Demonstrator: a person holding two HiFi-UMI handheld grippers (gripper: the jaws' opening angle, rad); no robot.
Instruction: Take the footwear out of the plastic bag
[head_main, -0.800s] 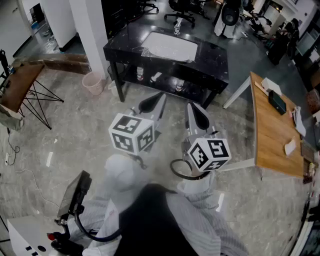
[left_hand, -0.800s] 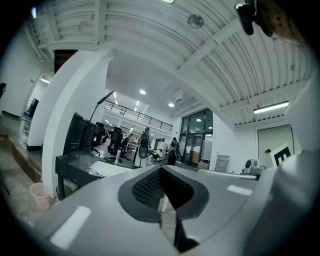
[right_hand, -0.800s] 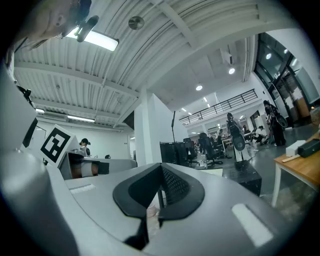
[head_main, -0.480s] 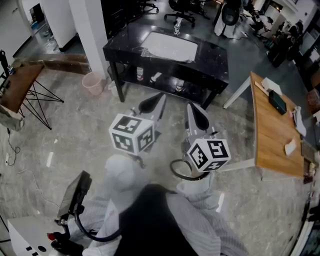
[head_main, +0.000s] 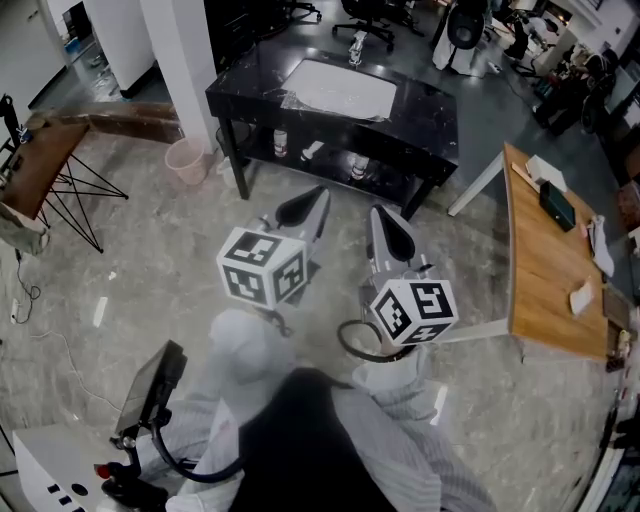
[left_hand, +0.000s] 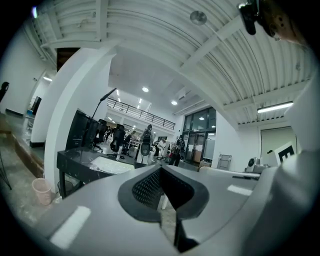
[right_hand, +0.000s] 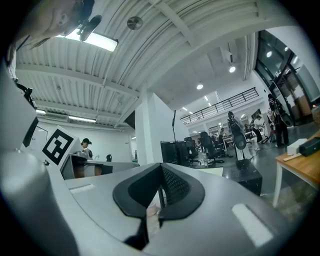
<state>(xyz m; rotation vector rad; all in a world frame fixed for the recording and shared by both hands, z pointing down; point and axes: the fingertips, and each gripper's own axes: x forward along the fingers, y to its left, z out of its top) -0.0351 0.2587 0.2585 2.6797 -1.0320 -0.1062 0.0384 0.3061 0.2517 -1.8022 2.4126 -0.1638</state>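
Observation:
A clear plastic bag (head_main: 340, 90) with something pale inside lies flat on the black table (head_main: 430, 125) at the back of the head view. The footwear itself cannot be made out. The bag (left_hand: 111, 165) also shows on the tabletop in the left gripper view. Both grippers hang over the floor, well short of the table, and point toward it. My left gripper (head_main: 300, 208) has its jaws pressed together with nothing between them (left_hand: 161, 187). My right gripper (head_main: 392, 232) is also shut and empty (right_hand: 160, 192).
A pink bin (head_main: 186, 163) stands by the white pillar (head_main: 185, 60), left of the table. Bottles (head_main: 280, 147) sit on the table's lower shelf. A wooden desk (head_main: 550, 270) stands at the right and a brown folding table (head_main: 40, 170) at the left. Office chairs stand behind.
The head view has shifted very slightly. Both grippers stay shut in almost the same place.

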